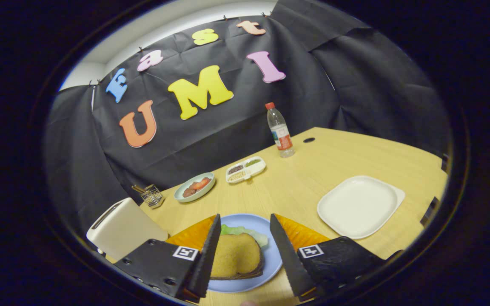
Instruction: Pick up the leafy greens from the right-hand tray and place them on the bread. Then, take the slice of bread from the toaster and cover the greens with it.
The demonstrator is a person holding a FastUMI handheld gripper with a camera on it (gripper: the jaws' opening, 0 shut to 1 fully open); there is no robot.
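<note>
Blue plate [275,259] sits between the spread fingers of the gripper [245,221], which hold nothing. On it lies a slice of bread [235,255], brown-crusted, set over the leafy greens [245,231]; a pale green edge of leaf peeks out on the side of the bread away from the gripper. Whether another slice lies under the greens cannot be told. Left of the left finger stands a cream toaster [123,229], and just beyond it a small wire holder [150,195]. On the light wooden table [296,187] beyond the fingertips are a pale green dish [195,187] with red slices and a white divided tray [246,169]; farther off stands a plastic water bottle [280,129] with a red cap. Right of the right finger rests a white square tray [360,206].
</note>
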